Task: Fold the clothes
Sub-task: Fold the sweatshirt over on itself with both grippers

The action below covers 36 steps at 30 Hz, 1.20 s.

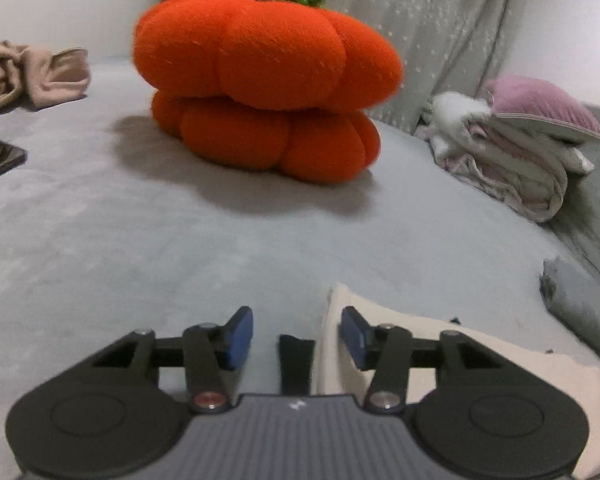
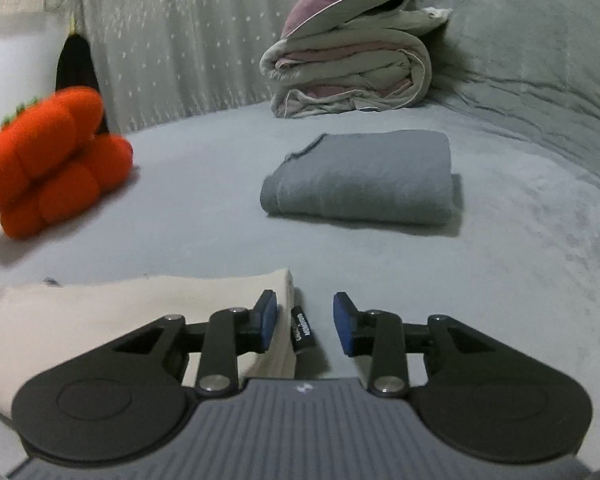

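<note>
Folded cream garment [image 2: 132, 320] flat on grey bed [image 2: 500, 280], long axis left to right between left hand-held gripper [image 1: 297, 338] and right hand-held gripper [image 2: 305, 322]; both spread apart, empty.

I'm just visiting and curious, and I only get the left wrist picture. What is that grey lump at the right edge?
Observer: A grey cloth, folded into a neat rectangle, lying on the bed.
Operator: Is the other gripper holding anything?
Observer: No. The right gripper is open and grips nothing.
Operator: Where is it compared with the cream cloth?
Observer: At the edge of the cream cloth, with one finger over the cloth and the other over bare bed.
</note>
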Each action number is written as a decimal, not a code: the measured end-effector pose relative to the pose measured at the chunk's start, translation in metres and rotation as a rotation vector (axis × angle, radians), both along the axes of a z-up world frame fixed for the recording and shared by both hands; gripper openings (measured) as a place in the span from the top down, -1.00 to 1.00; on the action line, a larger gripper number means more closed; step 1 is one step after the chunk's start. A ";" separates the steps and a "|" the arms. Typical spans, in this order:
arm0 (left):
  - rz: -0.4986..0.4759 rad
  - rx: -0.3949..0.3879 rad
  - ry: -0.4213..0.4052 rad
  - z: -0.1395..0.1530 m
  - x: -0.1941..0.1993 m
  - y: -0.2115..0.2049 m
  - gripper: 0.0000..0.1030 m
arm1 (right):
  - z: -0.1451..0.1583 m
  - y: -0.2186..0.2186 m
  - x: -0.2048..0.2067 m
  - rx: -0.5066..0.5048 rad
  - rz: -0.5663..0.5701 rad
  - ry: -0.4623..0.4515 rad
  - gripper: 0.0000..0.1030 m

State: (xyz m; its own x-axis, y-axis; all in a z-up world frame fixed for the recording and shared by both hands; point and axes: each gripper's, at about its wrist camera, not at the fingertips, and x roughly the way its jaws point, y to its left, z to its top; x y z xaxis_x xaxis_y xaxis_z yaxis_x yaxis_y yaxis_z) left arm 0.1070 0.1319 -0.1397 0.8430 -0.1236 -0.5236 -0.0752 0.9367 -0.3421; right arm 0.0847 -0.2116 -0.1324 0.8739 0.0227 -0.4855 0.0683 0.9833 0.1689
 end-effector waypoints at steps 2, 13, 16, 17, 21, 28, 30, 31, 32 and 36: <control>-0.014 -0.030 -0.011 0.005 -0.011 0.003 0.04 | 0.007 -0.001 -0.007 0.032 0.010 -0.012 0.28; 0.046 -0.352 0.139 -0.003 -0.063 0.040 0.01 | 0.012 0.000 -0.054 0.175 -0.019 0.050 0.28; 0.048 -0.486 0.181 -0.010 -0.073 0.043 0.00 | 0.008 -0.001 -0.062 0.290 -0.040 0.083 0.28; 0.039 -0.523 0.197 -0.014 -0.075 0.041 -0.01 | 0.007 -0.001 -0.064 0.331 -0.045 0.094 0.28; 0.029 -0.628 0.246 -0.033 -0.074 0.024 -0.01 | 0.001 -0.002 -0.075 0.495 -0.067 0.138 0.28; 0.164 -0.761 0.181 -0.053 -0.065 0.011 0.01 | -0.019 0.007 -0.053 0.676 -0.121 0.164 0.28; 0.207 -0.787 0.169 -0.057 -0.061 0.012 0.07 | -0.025 -0.003 -0.048 0.751 -0.152 0.157 0.28; 0.222 -0.790 0.163 -0.057 -0.060 0.012 0.11 | -0.028 -0.007 -0.047 0.786 -0.164 0.154 0.28; 0.232 -0.787 0.157 -0.058 -0.060 0.011 0.11 | -0.030 -0.012 -0.047 0.818 -0.173 0.151 0.28; 0.260 -0.772 0.140 -0.060 -0.062 0.005 0.16 | -0.034 -0.026 -0.051 0.893 -0.187 0.149 0.29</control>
State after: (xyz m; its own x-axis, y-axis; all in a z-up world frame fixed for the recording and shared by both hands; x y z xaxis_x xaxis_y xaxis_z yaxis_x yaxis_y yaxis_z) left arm 0.0449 0.1368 -0.1997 0.8274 -0.3017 -0.4737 -0.3469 0.3887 -0.8536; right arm 0.0334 -0.2378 -0.1665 0.8312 0.3074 -0.4632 0.2944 0.4634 0.8359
